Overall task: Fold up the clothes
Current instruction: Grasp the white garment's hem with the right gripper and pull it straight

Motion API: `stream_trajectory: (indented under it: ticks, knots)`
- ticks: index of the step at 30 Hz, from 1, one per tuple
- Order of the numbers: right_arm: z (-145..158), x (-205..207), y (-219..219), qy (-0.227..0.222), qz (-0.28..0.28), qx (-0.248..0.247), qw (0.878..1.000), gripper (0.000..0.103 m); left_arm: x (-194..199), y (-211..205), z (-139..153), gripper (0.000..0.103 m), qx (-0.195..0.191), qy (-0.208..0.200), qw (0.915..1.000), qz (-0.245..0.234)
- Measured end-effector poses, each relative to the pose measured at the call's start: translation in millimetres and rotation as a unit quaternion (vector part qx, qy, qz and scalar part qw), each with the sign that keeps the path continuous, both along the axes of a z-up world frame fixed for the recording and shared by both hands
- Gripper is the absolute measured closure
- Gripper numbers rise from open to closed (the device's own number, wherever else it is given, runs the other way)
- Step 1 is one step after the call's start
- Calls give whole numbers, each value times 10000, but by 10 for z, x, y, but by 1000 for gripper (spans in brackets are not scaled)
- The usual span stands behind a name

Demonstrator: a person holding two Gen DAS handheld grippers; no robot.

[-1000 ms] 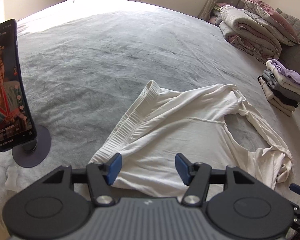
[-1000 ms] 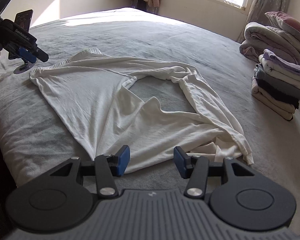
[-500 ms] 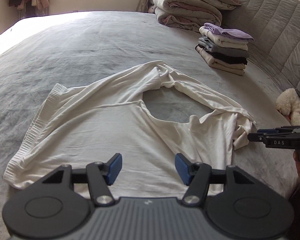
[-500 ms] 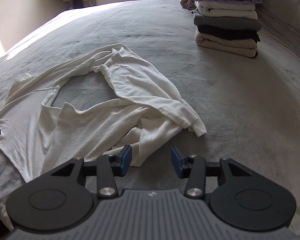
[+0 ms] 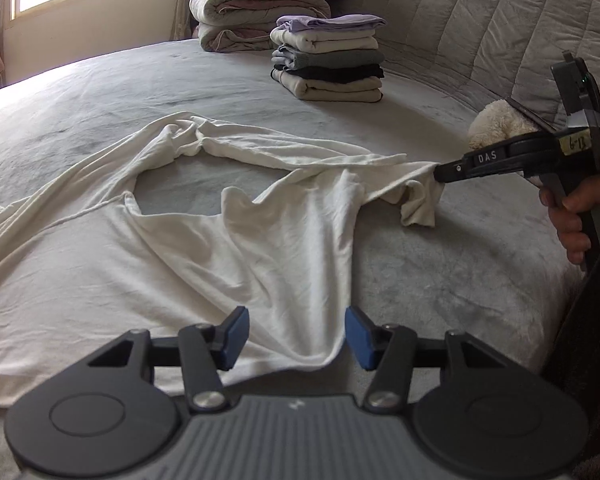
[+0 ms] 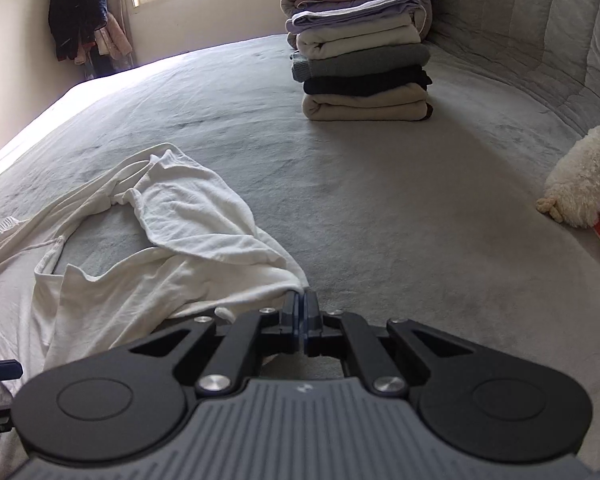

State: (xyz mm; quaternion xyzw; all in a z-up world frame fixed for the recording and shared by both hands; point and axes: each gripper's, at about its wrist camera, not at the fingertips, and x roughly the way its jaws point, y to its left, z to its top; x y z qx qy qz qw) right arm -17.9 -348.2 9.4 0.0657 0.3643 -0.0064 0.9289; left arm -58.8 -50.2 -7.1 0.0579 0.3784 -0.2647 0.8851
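Garment: we have a white long-sleeved top (image 5: pixel 204 248) spread unfolded and rumpled across the grey bedcover (image 5: pixel 440 272), filling the left and centre of the left wrist view.
Done pile: a stack of folded clothes (image 6: pixel 364 68) sits in the upper centre of the right wrist view, well apart from the top; we judge those finished.
Right gripper (image 6: pixel 300 308): our fingers are pressed together on the top's bunched corner, low in the centre of the frame; the left wrist view shows cloth pulled taut to that tip at centre right.
Left gripper (image 5: pixel 296 336): our fingers stand apart and are closing, with the near hem between them but not yet pinched.
Progress: we see no fold made in this top yet.
Remaining: we judge that we must secure the hem, flatten the cloth, fold it and stack it.
Bystanders: a fluffy white toy (image 6: pixel 584 176) lies at the right edge.
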Motion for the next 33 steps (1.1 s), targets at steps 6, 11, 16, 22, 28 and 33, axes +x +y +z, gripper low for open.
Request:
stream_trajectory:
  ticks: [6, 11, 16, 22, 28, 33]
  knots:
    - [105, -192, -402, -296, -595, -65, 9978, 102, -17, -118, -116, 59, 229, -80, 9997, -15]
    - [118, -313, -558, -432, -762, -238, 9959, 103, -54, -163, -134, 64, 289, -174, 9994, -120]
    - [124, -344, -523, -394, -615, -414, 9965, 103, -82, -188, -136, 75, 299, -197, 9990, -257]
    - [219, -401, -345, -237, 42, -992, 9948, 103, -137, -162, -99, 76, 203, -234, 9981, -525]
    - [177, -610, -51, 62, 948, -1447, 9849, 103, -152, -187, -114, 74, 112, -301, 9975, -622]
    - [92, -748, 252, 358, 1695, -1468, 9739, 103, -150, -201, -141, 72, 103, -394, 9969, -670]
